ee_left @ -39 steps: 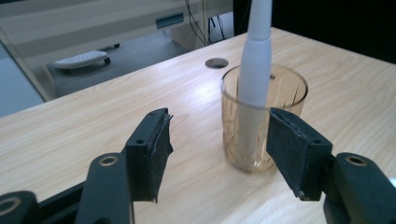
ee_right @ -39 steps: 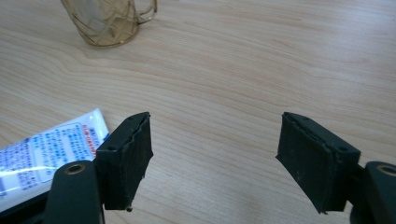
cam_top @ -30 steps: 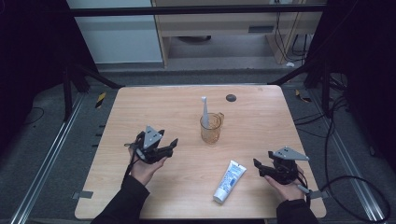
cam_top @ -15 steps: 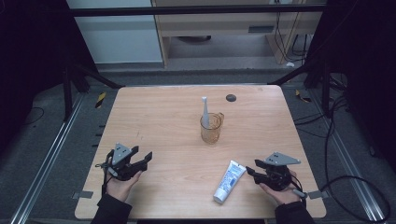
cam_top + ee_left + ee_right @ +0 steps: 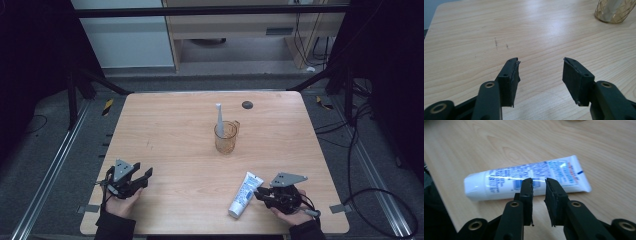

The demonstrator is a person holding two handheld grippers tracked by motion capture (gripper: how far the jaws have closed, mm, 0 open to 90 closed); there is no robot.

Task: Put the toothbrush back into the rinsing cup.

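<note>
**Right gripper at the toothpaste tube, left one idle**

Right gripper (image 5: pixel 261 194) sits at the near right of the wooden table (image 5: pixel 170 125), tips right beside the white toothpaste tube (image 5: pixel 245 194). In the right gripper view its jaws have just been closing & stand w/ a narrow gap; nothing between them, the tube (image 5: pixel 529 180) lies flat just past the tips, cap to the left. Left gripper (image 5: pixel 145 176) is at the near left corner, well apart from the tube; jaws wide apart w/ bare wood between, though they've just closed a bit. Mid-table: amber glass cup (image 5: pixel 226 137) w/ a white toothbrush (image 5: pixel 219 117) standing in it. Small dark disc (image 5: pixel 247 104) near the far edge.
</note>
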